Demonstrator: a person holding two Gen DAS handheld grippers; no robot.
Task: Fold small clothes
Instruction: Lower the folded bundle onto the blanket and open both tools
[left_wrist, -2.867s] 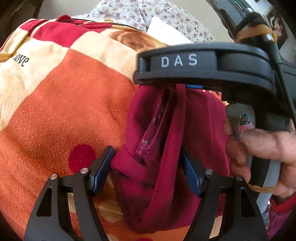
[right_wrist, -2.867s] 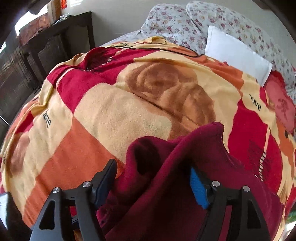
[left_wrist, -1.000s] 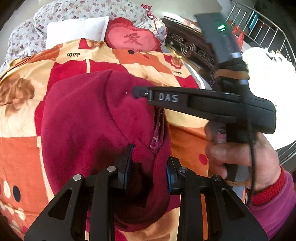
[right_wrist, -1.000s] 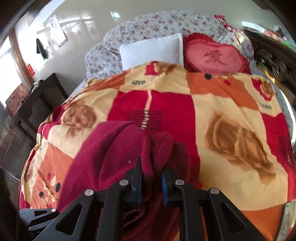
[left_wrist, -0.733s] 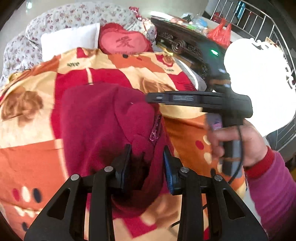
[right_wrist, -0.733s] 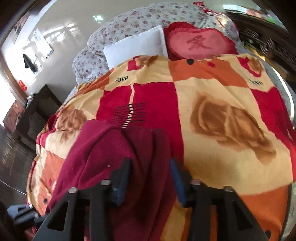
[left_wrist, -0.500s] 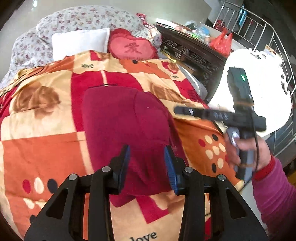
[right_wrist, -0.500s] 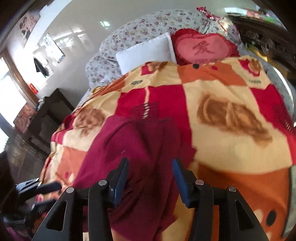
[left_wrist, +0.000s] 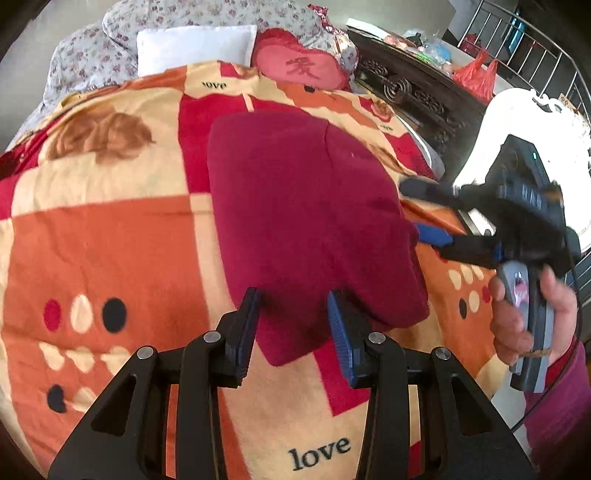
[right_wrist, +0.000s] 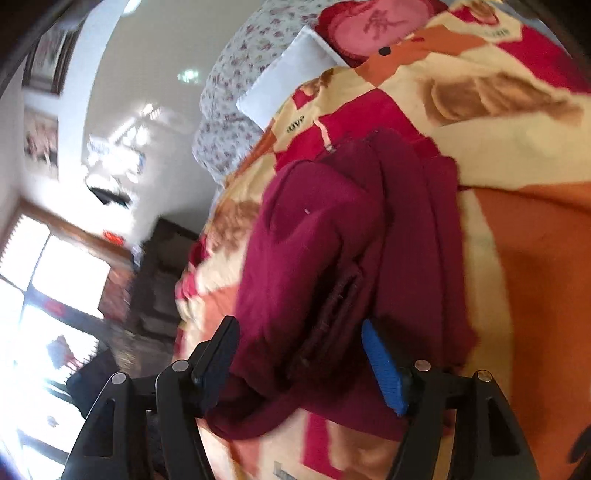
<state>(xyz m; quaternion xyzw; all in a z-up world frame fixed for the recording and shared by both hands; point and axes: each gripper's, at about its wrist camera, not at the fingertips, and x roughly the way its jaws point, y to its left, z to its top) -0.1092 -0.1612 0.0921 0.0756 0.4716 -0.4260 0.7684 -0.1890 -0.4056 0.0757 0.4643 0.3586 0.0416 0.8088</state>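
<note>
A: Item one, the maroon garment (left_wrist: 303, 221). We are seeing it lying folded into a compact, roughly rectangular stack on the patterned blanket (left_wrist: 103, 251), toward the foot of the bed and nearer its right edge. In the right wrist view its layers and a dark zipper line are showing along one side.

B: Progress, as we are judging it: the main folds are looking done and the piece is resting on the bed by itself. What may be left is a tidy-up of the near corner, which is sticking out unevenly, and any other clothes, which we are not seeing here.

A: Item two, the left gripper (left_wrist: 293, 325). Its jaws are standing partly apart over the near edge of the garment, pinching nothing.

B: Item three, the right gripper (right_wrist: 299, 354). Its jaws are opening, the cloth lying between them but not pressed. A hand (left_wrist: 532, 306) is holding it.

A: Surroundings: white pillow (left_wrist: 195, 46), red heart cushion (left_wrist: 303, 68), floral bedding (left_wrist: 88, 51), carved dark furniture (left_wrist: 413, 92) beside the bed. Nothing is obstructing the garment.
</note>
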